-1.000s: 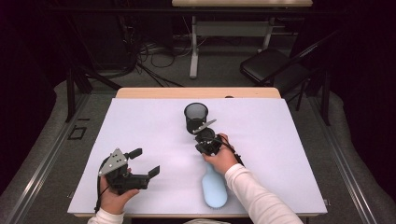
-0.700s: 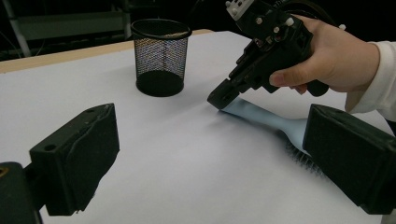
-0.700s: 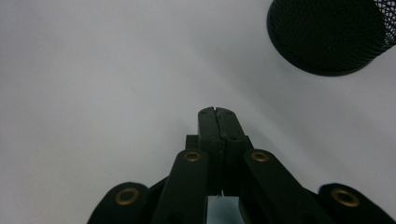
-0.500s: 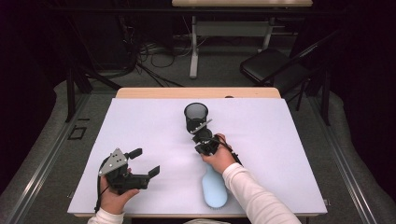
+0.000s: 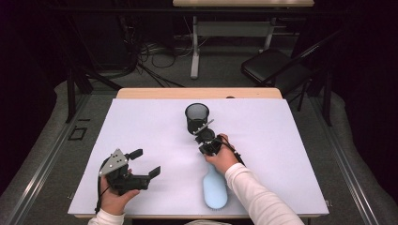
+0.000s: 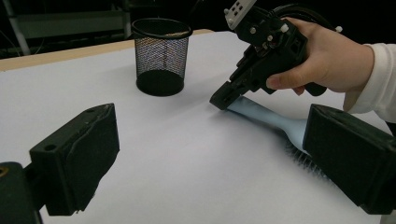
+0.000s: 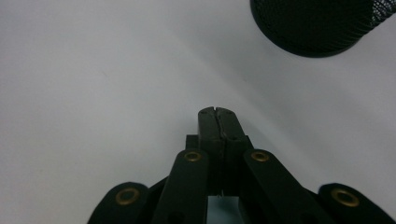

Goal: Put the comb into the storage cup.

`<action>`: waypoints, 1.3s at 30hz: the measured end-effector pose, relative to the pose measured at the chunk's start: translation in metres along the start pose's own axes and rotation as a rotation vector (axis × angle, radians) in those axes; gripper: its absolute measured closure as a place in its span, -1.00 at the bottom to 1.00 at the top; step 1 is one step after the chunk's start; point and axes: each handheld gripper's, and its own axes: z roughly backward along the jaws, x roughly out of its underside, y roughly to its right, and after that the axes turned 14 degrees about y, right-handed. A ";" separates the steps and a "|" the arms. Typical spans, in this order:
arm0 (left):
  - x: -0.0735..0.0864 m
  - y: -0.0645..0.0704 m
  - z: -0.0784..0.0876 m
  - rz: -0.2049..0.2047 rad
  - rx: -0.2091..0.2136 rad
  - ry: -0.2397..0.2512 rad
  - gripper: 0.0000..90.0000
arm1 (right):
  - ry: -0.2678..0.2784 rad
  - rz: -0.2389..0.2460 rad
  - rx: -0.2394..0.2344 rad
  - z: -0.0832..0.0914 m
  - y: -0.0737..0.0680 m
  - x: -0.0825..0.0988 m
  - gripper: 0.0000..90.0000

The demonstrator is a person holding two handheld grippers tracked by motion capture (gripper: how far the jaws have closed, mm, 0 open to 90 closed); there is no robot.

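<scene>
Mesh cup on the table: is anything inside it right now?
From the high view the mesh cup looks dark and empty, with nothing sticking above its rim; its bottom is too dark to check. The blue hairbrush lies outside it, its handle tip at the shut right gripper.

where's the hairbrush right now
In the high view the pale blue hairbrush lies near the table's front edge, right of centre, its handle pointing toward the mesh cup, under the right tool.

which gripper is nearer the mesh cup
Right. The right gripper sits just in front of the mesh cup, shut at the tip of the blue hairbrush handle. The left gripper is open, well off toward the table's near left.
</scene>
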 end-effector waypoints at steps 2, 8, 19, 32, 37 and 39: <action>0.000 0.000 0.000 0.002 0.004 0.002 -0.90 | -0.007 -0.007 0.005 0.002 0.002 0.001 1.00; 0.000 -0.001 0.000 0.003 0.003 -0.001 -0.90 | -0.022 -0.025 0.020 0.006 0.011 0.011 1.00; 0.001 0.000 -0.001 -0.002 0.005 0.001 -0.90 | -0.023 -0.075 0.040 0.023 0.025 0.024 1.00; 0.002 0.000 -0.002 -0.001 -0.003 -0.001 -0.90 | -0.035 -0.094 0.056 0.045 0.038 0.046 1.00; 0.002 0.000 -0.002 -0.004 -0.005 -0.006 -0.89 | -0.035 -0.108 0.066 0.055 0.040 0.055 1.00; 0.002 0.000 -0.002 0.001 -0.008 -0.003 -0.89 | -0.030 -0.115 0.060 0.058 0.042 0.059 1.00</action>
